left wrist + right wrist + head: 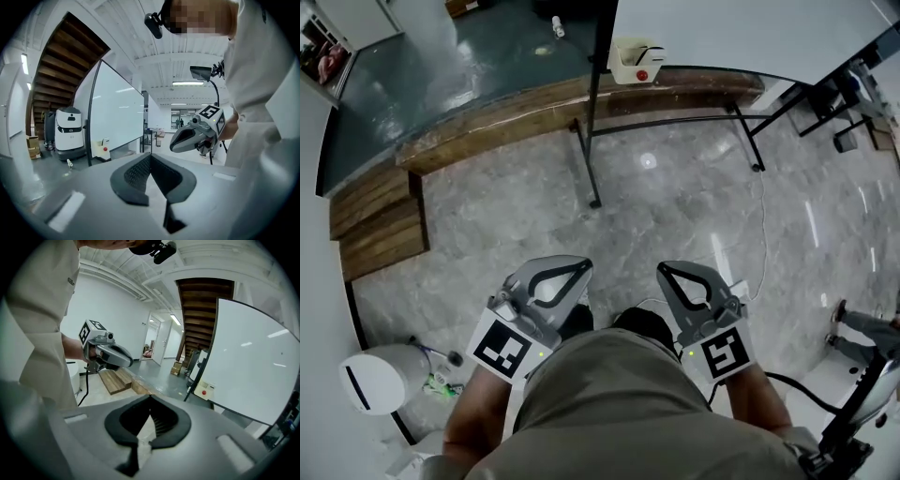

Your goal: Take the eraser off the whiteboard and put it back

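Grey stone floor (675,216): bare, open room between person and whiteboard (750,33).
Eraser: seemingly the cream block (635,62) at the board's bottom edge, well ahead, between both grippers, right marginally nearer; long axis unclear.
Left gripper (150,159): clenched, empty.
Right gripper (150,401): clenched, empty — well short.

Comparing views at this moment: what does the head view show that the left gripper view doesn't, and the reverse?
Only the head view: the wooden steps, the stand's feet and the grey stone floor. Only the left gripper view: the staircase, a white machine beside the whiteboard, and ceiling lights. Both: the whiteboard, the cream box with a red dot by its lower edge, and the shut right gripper.
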### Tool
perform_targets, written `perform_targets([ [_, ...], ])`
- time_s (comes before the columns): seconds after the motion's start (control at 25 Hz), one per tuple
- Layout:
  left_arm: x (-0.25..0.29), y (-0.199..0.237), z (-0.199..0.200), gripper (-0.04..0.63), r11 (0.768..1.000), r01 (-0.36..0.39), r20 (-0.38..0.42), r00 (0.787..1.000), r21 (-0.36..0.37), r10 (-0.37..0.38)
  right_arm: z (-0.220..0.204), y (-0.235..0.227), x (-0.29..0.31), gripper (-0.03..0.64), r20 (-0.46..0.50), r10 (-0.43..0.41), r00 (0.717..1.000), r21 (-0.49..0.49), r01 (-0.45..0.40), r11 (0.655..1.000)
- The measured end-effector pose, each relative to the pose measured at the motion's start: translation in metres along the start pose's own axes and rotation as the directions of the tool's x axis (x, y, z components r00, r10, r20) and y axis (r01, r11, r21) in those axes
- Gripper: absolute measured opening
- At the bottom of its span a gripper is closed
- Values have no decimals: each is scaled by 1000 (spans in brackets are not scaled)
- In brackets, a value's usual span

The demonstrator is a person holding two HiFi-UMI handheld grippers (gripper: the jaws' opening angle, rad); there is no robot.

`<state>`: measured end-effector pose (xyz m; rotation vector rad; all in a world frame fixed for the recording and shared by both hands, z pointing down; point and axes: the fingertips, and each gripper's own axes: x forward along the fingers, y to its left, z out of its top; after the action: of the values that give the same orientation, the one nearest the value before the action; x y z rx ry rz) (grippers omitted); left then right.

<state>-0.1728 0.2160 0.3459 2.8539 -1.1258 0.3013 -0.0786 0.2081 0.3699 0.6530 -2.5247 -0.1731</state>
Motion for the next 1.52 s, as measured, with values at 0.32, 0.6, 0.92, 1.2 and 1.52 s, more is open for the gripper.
perform_targets([
  [0.32,7,61,-1,6,999,33,31,999,-2,-33,21,-24,45,2,-30,-50,998,-2,50,999],
  [0.6,38,104,6,6,999,44,37,998,4,-44,26,-69,79,2,-18,-60,998,-2,60,998],
  [0.92,103,158,21,6,999,33,8,999,1,-33,24,-148,114,2,2,-52,999,11,52,999],
  [1.2,177,207,35,30,1000,-5,-24,1000,-6,5,16,-223,134,2,16,-31,999,16,31,999],
  [1.52,262,254,33,104,997,-28,-72,997,71,33,-12,-299,141,2,17,-31,999,32,30,999],
])
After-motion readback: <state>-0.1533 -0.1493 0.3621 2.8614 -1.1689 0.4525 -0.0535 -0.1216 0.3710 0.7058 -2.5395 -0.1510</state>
